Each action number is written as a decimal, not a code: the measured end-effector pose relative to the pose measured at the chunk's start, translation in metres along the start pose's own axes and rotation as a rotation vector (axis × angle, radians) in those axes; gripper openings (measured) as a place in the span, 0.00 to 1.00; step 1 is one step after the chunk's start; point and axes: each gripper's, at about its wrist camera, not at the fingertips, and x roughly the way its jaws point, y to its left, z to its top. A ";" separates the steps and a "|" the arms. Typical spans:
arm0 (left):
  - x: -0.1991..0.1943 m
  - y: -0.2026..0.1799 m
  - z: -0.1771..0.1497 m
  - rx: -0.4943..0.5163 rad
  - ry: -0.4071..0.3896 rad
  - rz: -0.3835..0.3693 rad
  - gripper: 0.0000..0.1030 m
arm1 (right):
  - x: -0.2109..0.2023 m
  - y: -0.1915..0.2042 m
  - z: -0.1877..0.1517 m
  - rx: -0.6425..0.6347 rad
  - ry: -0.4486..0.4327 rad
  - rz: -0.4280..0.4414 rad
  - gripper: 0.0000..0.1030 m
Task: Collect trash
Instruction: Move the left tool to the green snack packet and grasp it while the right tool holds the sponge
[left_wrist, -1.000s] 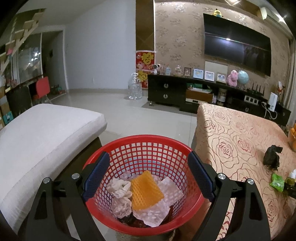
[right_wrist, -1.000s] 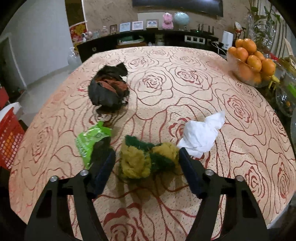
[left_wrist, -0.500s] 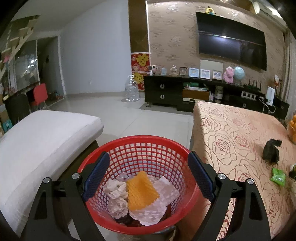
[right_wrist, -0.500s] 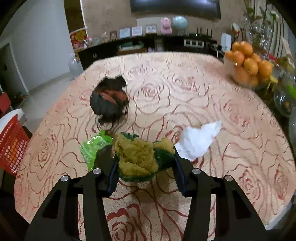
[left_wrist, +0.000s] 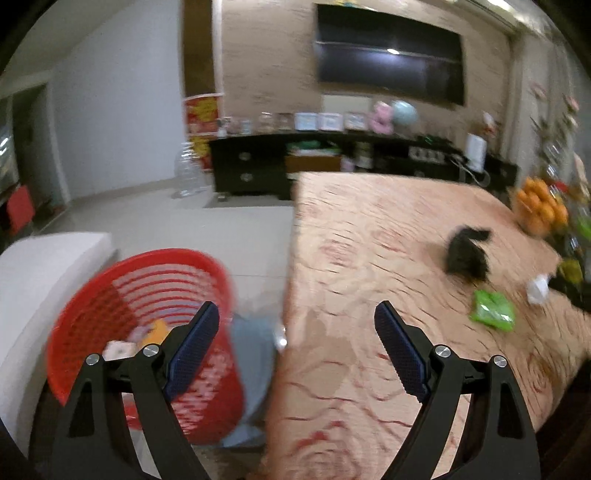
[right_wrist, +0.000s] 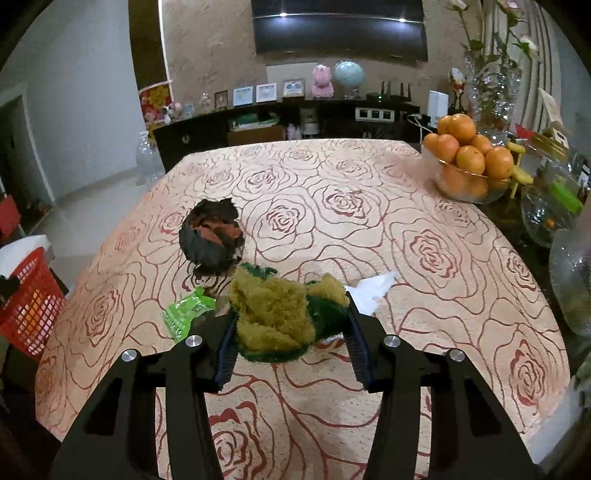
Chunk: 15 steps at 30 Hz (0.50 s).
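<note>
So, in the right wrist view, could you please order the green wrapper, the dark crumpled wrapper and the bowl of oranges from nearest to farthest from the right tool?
1. Green wrapper: just left of the right tool, which is shut on the scouring sponge.
2. Dark crumpled wrapper: farther back, left of centre.
3. Bowl of oranges: far right corner of the table.

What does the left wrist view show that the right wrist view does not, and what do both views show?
Only the left wrist view shows the open, empty left gripper and the trash lying inside the red basket.

Only the right wrist view shows the right gripper, its jaws shut on the yellow-green sponge, and the glass vase.

Both show the rose tablecloth, black wrapper, green packet, white tissue and oranges.
</note>
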 end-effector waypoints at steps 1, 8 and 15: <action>0.003 -0.009 0.000 0.021 0.008 -0.026 0.81 | -0.002 -0.002 0.000 0.007 -0.002 0.002 0.47; 0.023 -0.069 -0.004 0.117 0.065 -0.180 0.81 | -0.010 -0.016 0.001 0.049 -0.014 0.015 0.47; 0.043 -0.121 -0.003 0.174 0.106 -0.296 0.81 | -0.014 -0.025 -0.001 0.079 -0.013 0.021 0.47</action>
